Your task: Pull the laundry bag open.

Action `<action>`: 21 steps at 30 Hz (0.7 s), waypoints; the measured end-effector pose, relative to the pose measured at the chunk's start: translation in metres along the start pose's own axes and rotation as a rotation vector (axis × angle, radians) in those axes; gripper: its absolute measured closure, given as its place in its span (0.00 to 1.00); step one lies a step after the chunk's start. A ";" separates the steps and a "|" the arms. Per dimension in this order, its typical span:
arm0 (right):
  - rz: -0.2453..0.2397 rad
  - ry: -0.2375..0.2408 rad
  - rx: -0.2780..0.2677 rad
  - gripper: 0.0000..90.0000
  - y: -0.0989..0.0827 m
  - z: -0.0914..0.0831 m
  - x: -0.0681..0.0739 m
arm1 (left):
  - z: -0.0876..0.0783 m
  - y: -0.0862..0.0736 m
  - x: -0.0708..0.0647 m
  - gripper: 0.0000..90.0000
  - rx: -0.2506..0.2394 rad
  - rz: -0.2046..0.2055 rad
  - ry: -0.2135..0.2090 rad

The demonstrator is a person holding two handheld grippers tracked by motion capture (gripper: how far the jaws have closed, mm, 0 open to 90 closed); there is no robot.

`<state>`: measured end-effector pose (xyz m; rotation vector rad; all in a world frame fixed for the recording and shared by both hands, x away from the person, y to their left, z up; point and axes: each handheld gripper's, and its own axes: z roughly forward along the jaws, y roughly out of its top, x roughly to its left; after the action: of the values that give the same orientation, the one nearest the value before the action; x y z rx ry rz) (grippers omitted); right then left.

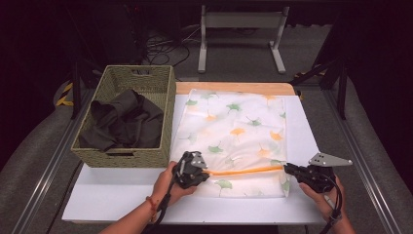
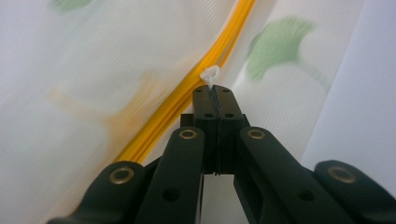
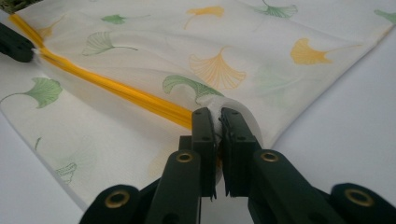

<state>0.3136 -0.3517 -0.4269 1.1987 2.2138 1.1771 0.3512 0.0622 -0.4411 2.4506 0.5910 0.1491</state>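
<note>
— Black jaws on the left gripper point(image 2: 214, 93): how do they stand?

— Pressed together, with a small white zipper pull point(image 2: 210, 74) pinched at their tips. The pull sits on the orange zipper point(image 2: 187, 91), which runs away from the jaws across the mesh.

— And the right gripper point(image 3: 217, 122)?

— Its jaws are clamped on a fold of white fabric at the other end of that zipper, at the edge of the laundry bag point(image 3: 140, 56). A thin gap stays between the pads where the cloth is bunched.

— What sort of bag is it?

— A white mesh laundry bag printed with green and orange ginkgo leaves. From the high view it lies flat on the white table point(image 1: 122, 195), toward the right half, its far edge close to the wooden strip point(image 1: 234, 87) along the table's back edge. The zipper crosses it near its front edge, stretched straight between the two grippers.

— Where are the hands?

— The left hand point(image 1: 170, 183) holds its gripper at the bag's front left corner; the right hand point(image 1: 324, 197) holds its gripper just off the bag's front right corner, near the table's right edge.

— Anything else on the table?

— A woven basket point(image 1: 109, 153) at the back left corner, touching or just beside the bag's left edge, with dark clothing point(image 1: 124, 122) heaped inside.
</note>
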 end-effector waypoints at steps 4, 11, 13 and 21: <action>0.006 -0.020 0.008 0.95 0.000 0.001 -0.002 | -0.017 -0.028 0.010 1.00 -0.011 -0.048 0.034; 0.012 -0.027 0.014 0.95 0.000 0.004 -0.003 | -0.038 -0.063 0.016 1.00 -0.033 -0.092 0.124; 0.012 -0.027 0.017 0.95 0.000 0.005 -0.004 | -0.044 -0.070 0.018 1.00 -0.041 -0.102 0.140; 0.011 -0.026 0.034 0.95 -0.001 0.009 -0.004 | -0.054 -0.091 0.026 1.00 -0.060 -0.145 0.198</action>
<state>0.3211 -0.3504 -0.4334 1.2345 2.2197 1.1262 0.3275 0.1683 -0.4514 2.3408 0.8356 0.3484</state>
